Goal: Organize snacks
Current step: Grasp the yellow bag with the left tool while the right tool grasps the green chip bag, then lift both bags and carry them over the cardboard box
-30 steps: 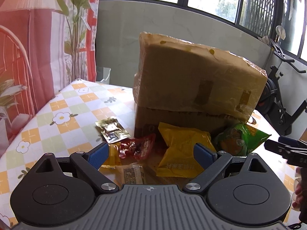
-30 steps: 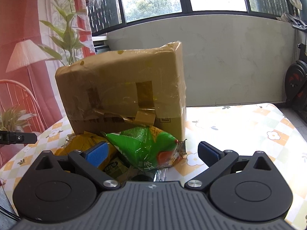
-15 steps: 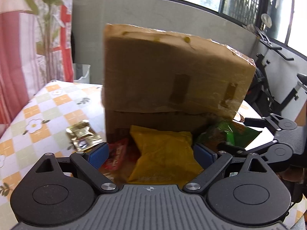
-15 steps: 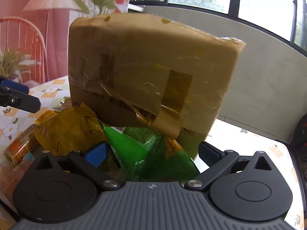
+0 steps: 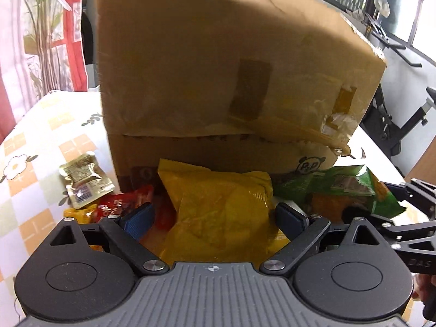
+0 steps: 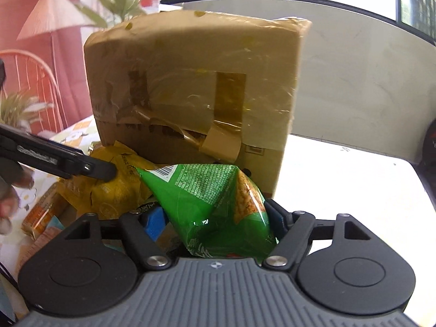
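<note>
A large taped cardboard box [image 5: 218, 76] stands on the table, also in the right wrist view [image 6: 196, 87]. Snack bags lie heaped at its foot. A yellow bag [image 5: 220, 212] lies between the open jaws of my left gripper [image 5: 215, 218]. A green bag [image 6: 215, 204] sits between the open jaws of my right gripper [image 6: 215, 220]; the green bag also shows in the left wrist view [image 5: 340, 190]. The yellow bag shows in the right wrist view [image 6: 114, 185] with the left gripper's finger against it.
A small gold sachet [image 5: 84, 179] and a red packet [image 5: 120, 201] lie left of the box on the checked floral tablecloth [image 5: 32, 147]. An orange packet [image 6: 41, 212] lies at the left. An exercise bike [image 5: 395, 125] stands behind on the right.
Both grippers have moved in closer to the box and the heap. The yellow bag now sits between the left jaws and the green bag between the right jaws.
</note>
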The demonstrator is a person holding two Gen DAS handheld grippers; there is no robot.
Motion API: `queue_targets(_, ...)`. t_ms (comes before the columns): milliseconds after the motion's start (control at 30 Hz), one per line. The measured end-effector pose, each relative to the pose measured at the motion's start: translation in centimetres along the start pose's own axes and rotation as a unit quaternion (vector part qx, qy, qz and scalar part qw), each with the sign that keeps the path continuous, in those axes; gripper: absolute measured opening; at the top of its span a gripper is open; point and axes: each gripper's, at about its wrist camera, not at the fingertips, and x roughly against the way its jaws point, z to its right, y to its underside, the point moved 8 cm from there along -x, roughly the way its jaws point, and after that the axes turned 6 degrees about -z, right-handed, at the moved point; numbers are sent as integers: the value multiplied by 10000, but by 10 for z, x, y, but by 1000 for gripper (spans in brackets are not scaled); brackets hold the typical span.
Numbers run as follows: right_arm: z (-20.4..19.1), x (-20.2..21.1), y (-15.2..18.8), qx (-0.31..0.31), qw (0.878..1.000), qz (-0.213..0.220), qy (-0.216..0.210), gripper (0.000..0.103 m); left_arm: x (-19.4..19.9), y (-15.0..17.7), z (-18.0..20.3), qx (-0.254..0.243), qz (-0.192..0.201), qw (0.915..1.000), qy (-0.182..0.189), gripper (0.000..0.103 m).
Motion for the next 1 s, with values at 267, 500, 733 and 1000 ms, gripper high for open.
queue_targets(267, -1, -1, -3, -179, 9998, 41, 4, 75, -21, 8, 22, -334, -207, 9982, 443, 71)
queue_targets(500, 1, 30, -6, -505, 9980, 371, -61, 75, 12, 15, 27, -649, 127, 9972, 361, 68)
queue_targets(733, 0, 59, -5, -611, 9967, 528, -81, 75, 57, 14, 14, -582, 446, 9969, 289, 68)
queue_targets(1000, -8, 103, -25, -598, 9931, 998, -120, 75, 125, 1, 3, -573, 1028, 9928, 200, 68)
